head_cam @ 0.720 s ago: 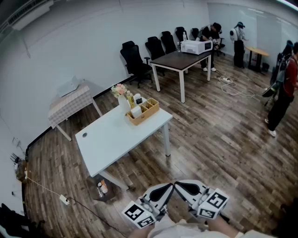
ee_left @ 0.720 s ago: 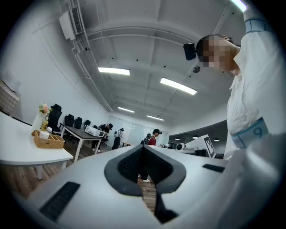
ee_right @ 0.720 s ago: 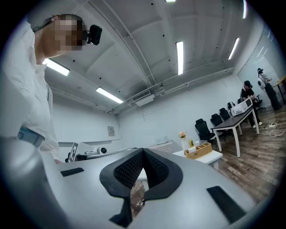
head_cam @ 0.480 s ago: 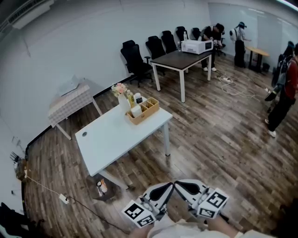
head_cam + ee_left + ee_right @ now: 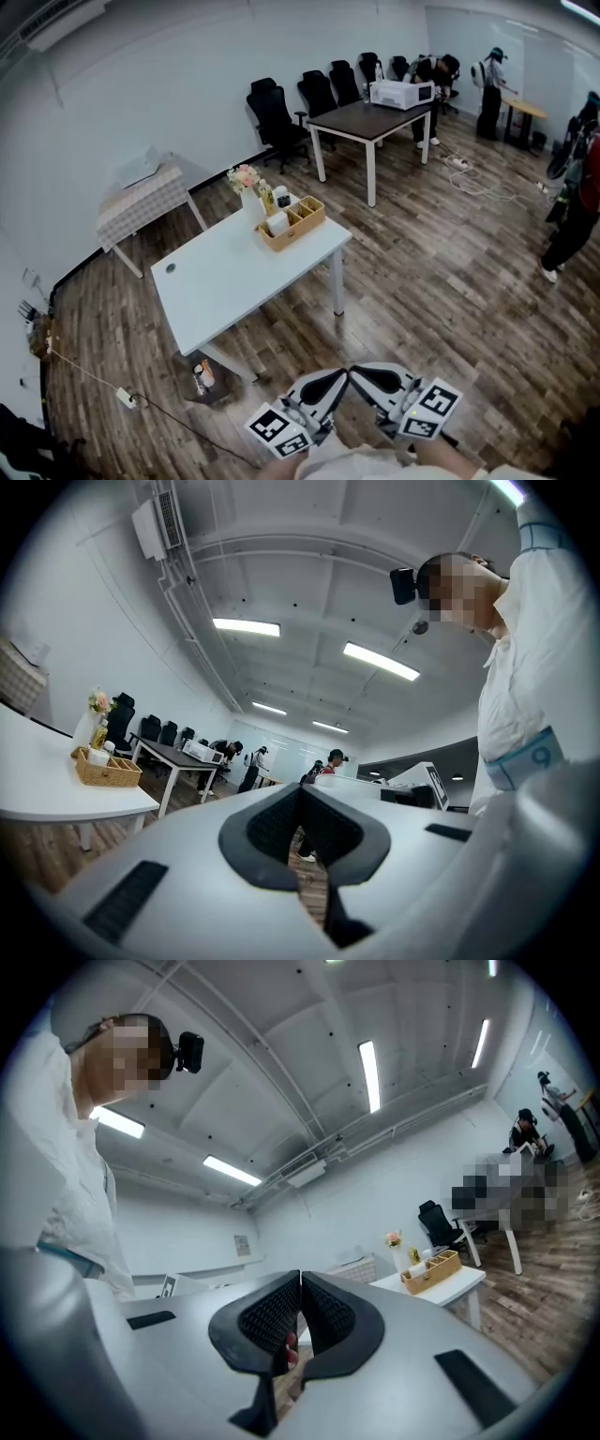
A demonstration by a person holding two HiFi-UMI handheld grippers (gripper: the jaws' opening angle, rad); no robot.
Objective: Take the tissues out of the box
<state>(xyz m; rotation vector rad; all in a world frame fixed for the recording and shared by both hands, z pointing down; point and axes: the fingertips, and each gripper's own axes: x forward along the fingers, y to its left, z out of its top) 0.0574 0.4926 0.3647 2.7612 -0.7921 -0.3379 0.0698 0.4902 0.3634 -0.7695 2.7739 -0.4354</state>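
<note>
The brown box (image 5: 298,232) sits by the far edge of the white desk (image 5: 225,281). A white lump (image 5: 277,224), maybe tissues, pokes up at its left end.

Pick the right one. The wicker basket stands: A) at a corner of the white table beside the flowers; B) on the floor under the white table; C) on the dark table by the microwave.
A: the wicker basket sits on the white table at its corner, next to the flowers.

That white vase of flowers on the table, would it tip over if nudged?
Probably. The vase looks tall and narrow with flowers up top, so it likely topples easily. The basket close by might stop it on that side.
</note>
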